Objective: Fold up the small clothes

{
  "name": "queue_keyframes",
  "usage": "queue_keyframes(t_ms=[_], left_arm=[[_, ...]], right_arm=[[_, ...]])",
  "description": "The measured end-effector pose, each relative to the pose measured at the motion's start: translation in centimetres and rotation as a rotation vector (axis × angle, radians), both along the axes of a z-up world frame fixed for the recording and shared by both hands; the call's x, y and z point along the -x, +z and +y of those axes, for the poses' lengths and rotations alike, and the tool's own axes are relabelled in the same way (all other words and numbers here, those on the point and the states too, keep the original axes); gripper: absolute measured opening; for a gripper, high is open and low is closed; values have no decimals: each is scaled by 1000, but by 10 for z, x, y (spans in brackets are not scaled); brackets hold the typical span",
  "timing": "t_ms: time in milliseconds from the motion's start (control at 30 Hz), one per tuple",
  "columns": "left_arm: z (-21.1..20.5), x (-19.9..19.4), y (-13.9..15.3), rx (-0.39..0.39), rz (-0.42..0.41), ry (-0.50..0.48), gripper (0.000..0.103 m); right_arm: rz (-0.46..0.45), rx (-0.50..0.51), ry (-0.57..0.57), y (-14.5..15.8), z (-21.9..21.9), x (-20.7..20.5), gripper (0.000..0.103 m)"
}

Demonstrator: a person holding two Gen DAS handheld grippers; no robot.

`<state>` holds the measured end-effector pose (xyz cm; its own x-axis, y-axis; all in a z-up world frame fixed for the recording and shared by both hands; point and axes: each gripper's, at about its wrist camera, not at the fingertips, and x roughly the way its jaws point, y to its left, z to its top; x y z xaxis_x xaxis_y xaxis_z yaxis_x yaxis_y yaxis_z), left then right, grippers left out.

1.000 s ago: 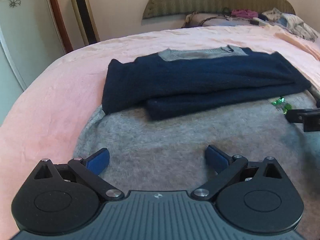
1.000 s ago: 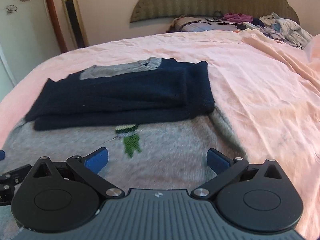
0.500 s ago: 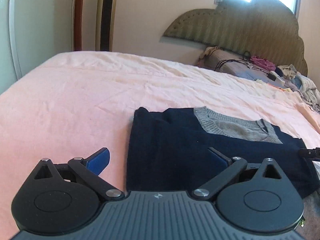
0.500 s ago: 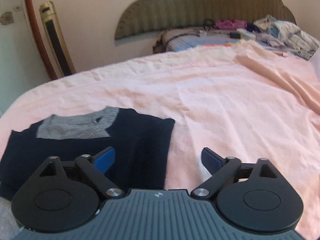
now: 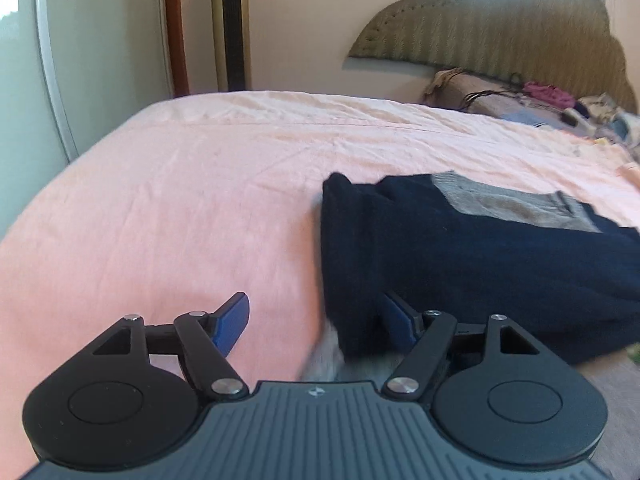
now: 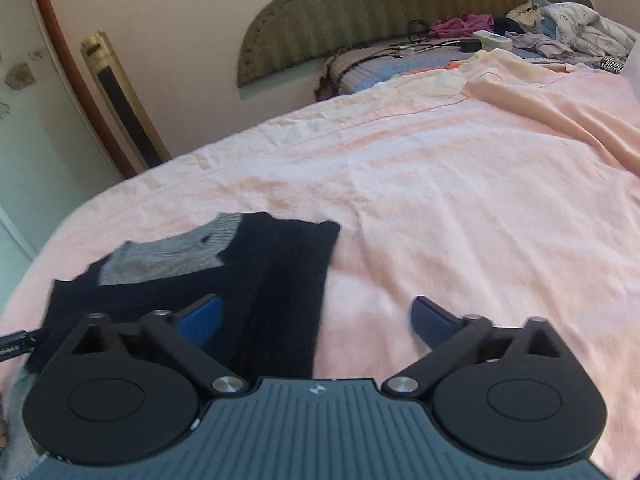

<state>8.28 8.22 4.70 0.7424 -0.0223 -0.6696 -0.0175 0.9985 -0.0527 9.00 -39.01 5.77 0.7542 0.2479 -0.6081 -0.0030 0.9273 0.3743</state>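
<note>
- A small knitted sweater [image 5: 460, 264] lies folded on a bed covered by a pink sheet [image 5: 180, 208]. The sheet is slightly wrinkled, with a stitched seam running across it.
- The sweater is dark navy, soft and fuzzy, with a grey ribbed collar panel [image 5: 508, 204] on top. A strip of paler grey knit [image 5: 324, 360] shows at its near edge.
- The left gripper [image 5: 316, 320] sits low over the sweater's left edge. Its two blue-padded fingers are spread wide apart: one is over the pink sheet, the other against the dark knit. They grip nothing.
- The right gripper [image 6: 316, 320] sits over the sweater's right edge. Its fingers are also spread wide, one over the navy knit, one over the sheet, gripping nothing.
- Both grippers have black rounded bodies with ribbed grey housings.
- Behind the bed stands a curved, scalloped headboard [image 6: 380, 12] in olive ribbed fabric.
- Loose clothes [image 6: 560, 28] are piled near the headboard.
- A tall gold and black column-shaped appliance [image 5: 230, 24] stands by the wall.
</note>
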Motion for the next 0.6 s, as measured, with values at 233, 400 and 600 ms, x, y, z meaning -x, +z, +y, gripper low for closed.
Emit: queue_keyframes(t_ms=[233, 400, 600], left_arm=[[69, 159, -13, 423, 44, -143, 88], [93, 223, -33, 864, 235, -370, 92], [113, 256, -38, 1071, 286, -363, 93]], right_arm=[[138, -262, 163, -12, -40, 160, 92], [259, -534, 296, -20, -49, 243, 92], [336, -607, 452, -21, -16, 289, 91]])
